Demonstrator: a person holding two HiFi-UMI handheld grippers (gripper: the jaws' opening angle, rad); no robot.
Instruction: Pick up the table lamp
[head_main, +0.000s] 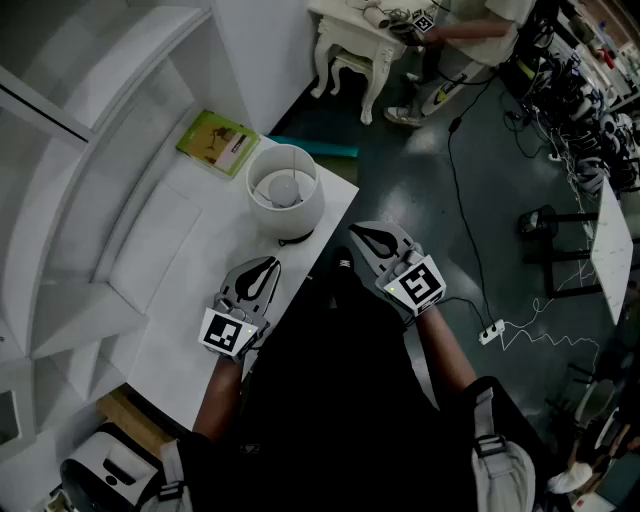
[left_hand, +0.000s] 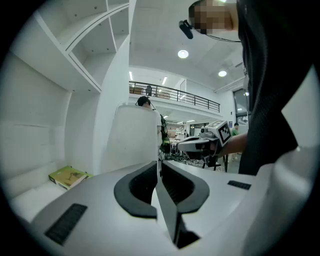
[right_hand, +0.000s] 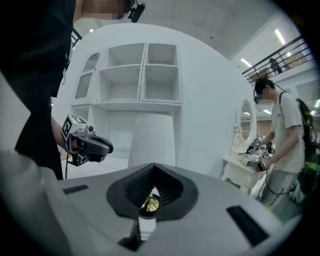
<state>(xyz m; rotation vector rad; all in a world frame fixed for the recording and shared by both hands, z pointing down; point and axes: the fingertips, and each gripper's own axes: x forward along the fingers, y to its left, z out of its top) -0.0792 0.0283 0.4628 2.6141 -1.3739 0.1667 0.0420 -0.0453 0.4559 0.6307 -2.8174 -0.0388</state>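
Both my hand-held grippers are empty rn. Left hand-held gripper (head_main: 262, 272) sits over the white worktop (head_main: 190, 310), jaws pressed together w/ nothing between them, pointing roughly at the lamp and tipped down a bit. Right hand-held gripper (head_main: 368, 237) hangs just off the worktop's edge, tips meeting too, also not pinching anything. There's a tiny gold-ish bit showing in the gap behind its tips in the right gripper view, can't tell what that is tbh.

The table lamp (head_main: 285, 190) stands upright on the worktop near the edge, white shade, just ahead of both grippers and sort of between them. Neither one touches it. A green book (head_main: 218, 142) lies flat behind the lamp, close to the white shelf unit (head_main: 80, 150). Further back another person (head_main: 470, 25) stands at a small white vanity table (head_main: 350, 45).
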